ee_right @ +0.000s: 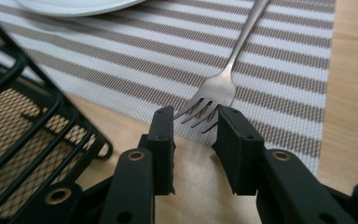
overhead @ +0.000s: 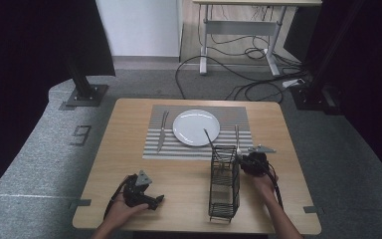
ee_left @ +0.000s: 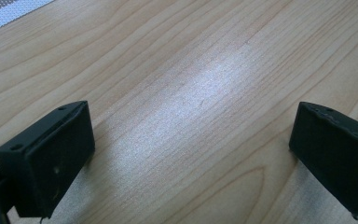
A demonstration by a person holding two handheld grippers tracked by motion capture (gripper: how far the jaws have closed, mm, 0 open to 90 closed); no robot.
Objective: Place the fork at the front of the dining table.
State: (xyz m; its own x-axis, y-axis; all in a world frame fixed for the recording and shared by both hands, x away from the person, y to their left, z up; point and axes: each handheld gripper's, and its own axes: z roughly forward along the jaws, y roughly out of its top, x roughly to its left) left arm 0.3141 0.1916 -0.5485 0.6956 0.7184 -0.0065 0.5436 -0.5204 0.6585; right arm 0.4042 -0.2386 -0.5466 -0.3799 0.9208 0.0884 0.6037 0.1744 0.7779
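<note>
One readable mark stood out: dark figure "9" (overhead: 82, 135) on grey speckled floor covering (overhead: 40, 149), left of light wooden table (overhead: 129, 169). No other text, label or brand was legible anywhere, neither on tableware nor on black grippers.

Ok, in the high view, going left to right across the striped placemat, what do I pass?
Knife → white plate → fork, all on the striped placemat. The right hand-held gripper sits just below the fork's near end.
</note>
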